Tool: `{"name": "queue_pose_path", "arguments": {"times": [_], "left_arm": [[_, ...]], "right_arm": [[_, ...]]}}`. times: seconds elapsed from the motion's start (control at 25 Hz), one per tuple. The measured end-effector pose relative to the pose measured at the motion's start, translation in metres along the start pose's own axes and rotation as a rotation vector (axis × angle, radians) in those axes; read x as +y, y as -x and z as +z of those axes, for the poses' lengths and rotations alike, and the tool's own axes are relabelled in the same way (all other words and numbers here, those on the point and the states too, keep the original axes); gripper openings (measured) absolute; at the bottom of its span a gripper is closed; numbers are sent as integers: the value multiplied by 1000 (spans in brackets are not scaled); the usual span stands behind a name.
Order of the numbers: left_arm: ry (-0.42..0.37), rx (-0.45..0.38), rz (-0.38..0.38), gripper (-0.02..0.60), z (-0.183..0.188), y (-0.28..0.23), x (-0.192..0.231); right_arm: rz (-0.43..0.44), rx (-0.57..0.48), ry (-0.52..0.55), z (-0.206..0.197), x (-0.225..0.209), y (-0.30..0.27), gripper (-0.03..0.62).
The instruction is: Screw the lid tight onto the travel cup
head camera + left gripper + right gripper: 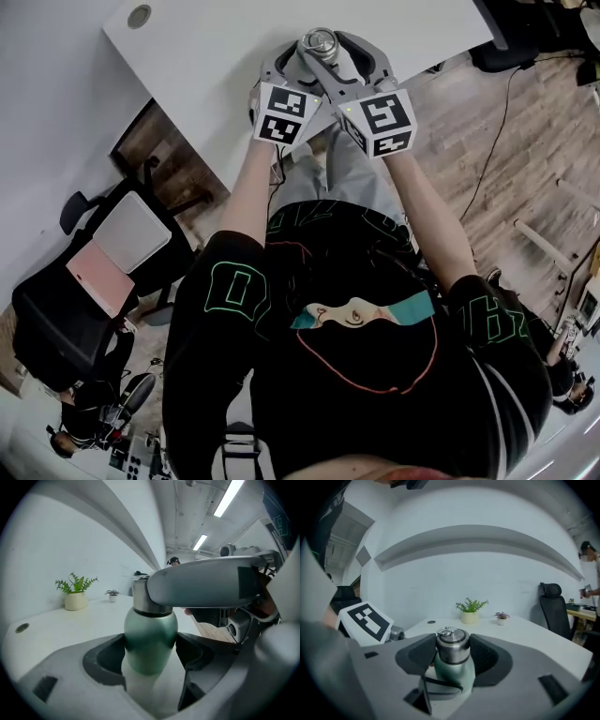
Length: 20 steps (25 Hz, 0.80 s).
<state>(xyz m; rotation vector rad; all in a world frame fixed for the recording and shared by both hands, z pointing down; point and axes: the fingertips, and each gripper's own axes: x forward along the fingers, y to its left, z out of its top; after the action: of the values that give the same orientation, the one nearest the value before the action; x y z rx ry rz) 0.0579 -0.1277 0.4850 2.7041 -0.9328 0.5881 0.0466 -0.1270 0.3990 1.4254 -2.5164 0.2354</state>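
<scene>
While upright, cup [150, 641] and lid [452, 646] between fingers [103, 660].

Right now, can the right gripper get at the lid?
Probably yes: the lid sits between the pads of the right gripper, which seem to touch it; the left gripper clamps the green cup lower down.

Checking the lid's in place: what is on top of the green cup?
A steel lid, clamped by the right gripper, caps the green cup. Its threads are covered, so tightness cannot be seen.
</scene>
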Motion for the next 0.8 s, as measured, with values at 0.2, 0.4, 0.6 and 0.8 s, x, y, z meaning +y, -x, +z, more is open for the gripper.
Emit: {"name": "queue_pose_path", "arguments": {"times": [0.2, 0.4, 0.6, 0.8], "left_arm": [[5, -1, 1, 348, -1, -1, 0], [6, -2, -3, 348, 0, -1, 0], [8, -7, -8, 348, 1, -1, -1], [12, -11, -22, 348, -2, 0, 2]], "right_arm": [[26, 8, -9, -2, -1, -1, 235], [160, 34, 32, 0, 0, -1, 246], [310, 55, 75, 0, -4, 4, 268], [503, 77, 144, 2, -2, 6, 272]]}}
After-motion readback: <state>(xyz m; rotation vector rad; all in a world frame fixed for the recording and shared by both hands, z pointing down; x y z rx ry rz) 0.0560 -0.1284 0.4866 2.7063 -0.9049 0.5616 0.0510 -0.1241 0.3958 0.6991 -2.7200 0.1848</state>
